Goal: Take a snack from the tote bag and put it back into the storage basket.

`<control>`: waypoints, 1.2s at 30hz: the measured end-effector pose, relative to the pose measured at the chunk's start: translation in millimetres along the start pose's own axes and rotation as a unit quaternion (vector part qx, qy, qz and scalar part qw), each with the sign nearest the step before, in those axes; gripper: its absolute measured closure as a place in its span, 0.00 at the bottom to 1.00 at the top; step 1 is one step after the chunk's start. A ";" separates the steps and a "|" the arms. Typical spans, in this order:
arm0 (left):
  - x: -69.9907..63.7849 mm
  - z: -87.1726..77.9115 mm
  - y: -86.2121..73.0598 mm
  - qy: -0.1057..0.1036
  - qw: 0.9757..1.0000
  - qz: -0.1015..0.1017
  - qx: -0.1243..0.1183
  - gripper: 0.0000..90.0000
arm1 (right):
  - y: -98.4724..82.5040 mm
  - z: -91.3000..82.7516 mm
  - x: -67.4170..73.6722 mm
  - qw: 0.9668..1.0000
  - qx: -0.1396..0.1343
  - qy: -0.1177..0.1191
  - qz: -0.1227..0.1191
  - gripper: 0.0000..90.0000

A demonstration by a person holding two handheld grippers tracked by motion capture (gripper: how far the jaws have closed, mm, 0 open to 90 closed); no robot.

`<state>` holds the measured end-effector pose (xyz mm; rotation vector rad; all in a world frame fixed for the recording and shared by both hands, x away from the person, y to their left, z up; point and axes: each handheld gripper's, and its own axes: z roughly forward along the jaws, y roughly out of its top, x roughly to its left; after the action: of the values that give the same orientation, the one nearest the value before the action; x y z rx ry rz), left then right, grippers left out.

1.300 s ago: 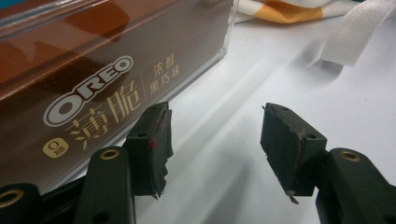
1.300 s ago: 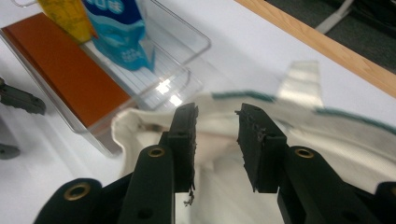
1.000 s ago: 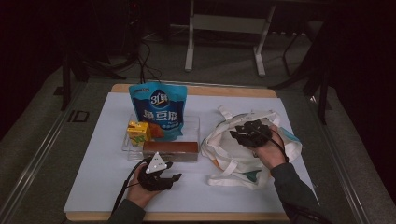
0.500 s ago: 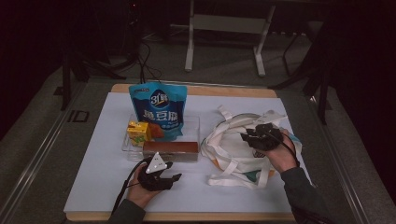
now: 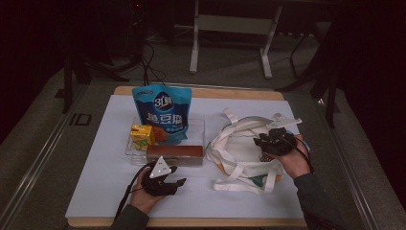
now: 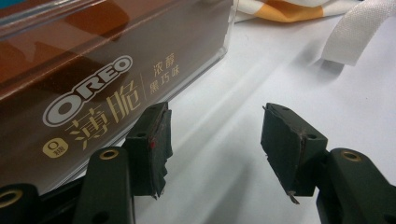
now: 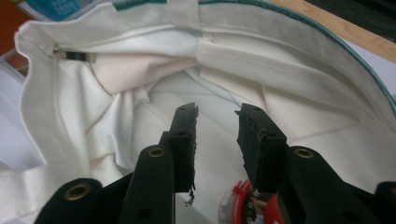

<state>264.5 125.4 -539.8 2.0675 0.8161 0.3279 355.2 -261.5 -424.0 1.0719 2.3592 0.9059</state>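
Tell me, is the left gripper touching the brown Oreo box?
Cannot tell. In the left gripper view, the left gripper has open jaws with bare table between them; its one pad overlaps the edge of the Oreo box, hiding any gap.

Tote bag white, teal trim, orange patch. Oreo box brown, white-gold lettering. Snack pouch blue. Carton yellow. Surface white.

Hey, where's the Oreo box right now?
In the high view the Oreo box lies left of centre on the table, at the front of the clear tray, just beyond the left hand-held gripper and left of the tote bag.
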 end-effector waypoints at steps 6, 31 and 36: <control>-0.4 0.0 0.0 0.001 1.000 0.000 0.000 0.47 | -5.0 -2.9 -6.0 1.000 0.002 -0.005 0.007 0.74; -0.4 0.0 -0.1 0.001 1.000 0.000 0.000 0.47 | -33.7 -12.7 -30.3 0.998 0.032 -0.051 0.031 1.00; -0.3 0.0 0.0 0.001 1.000 0.000 0.000 0.47 | -38.0 -15.1 -34.3 0.997 0.035 -0.057 0.038 1.00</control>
<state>264.2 125.2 -539.8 2.0674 0.8166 0.3297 348.3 -312.9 -436.7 1.2159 2.2855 0.7719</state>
